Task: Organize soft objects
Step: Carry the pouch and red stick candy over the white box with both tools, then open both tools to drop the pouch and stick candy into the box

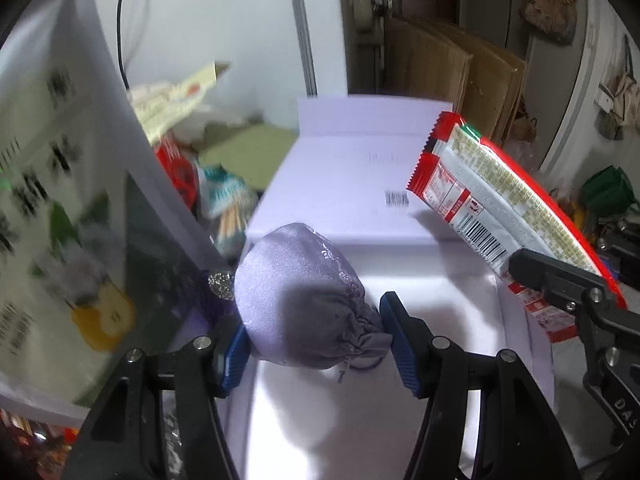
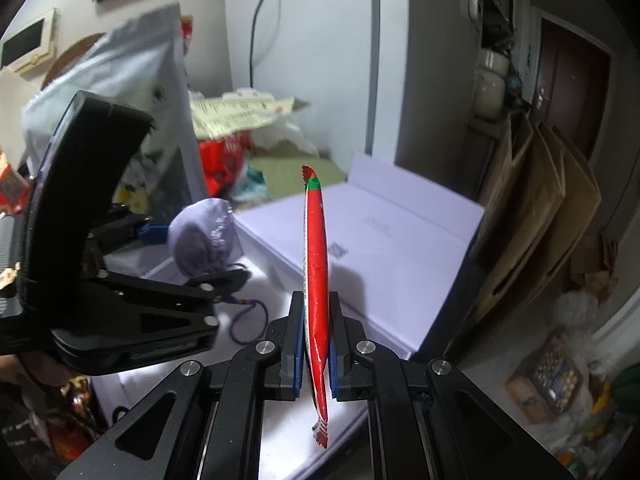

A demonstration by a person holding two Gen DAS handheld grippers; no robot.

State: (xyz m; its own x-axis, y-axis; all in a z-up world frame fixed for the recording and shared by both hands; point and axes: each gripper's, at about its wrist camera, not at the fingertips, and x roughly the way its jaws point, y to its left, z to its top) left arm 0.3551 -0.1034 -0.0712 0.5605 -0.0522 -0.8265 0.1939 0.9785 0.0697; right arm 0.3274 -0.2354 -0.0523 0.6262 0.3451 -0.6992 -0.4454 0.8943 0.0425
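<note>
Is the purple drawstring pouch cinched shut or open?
Shut: the purple pouch has its neck gathered tight into pleats, cord trailing, between the left gripper pads.

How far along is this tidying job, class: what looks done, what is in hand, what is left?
Done: nothing visibly placed yet; the open white box shows nothing inside where visible. In hand: the left tongs grip a lilac satin drawstring pouch; the right tongs are shut on a flat red snack packet. Both hang above the box. Left: probably setting both down; the clutter of packets behind may follow.

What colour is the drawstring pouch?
Pale lilac, satin-like pouch; it shows best in the left wrist view.
</note>
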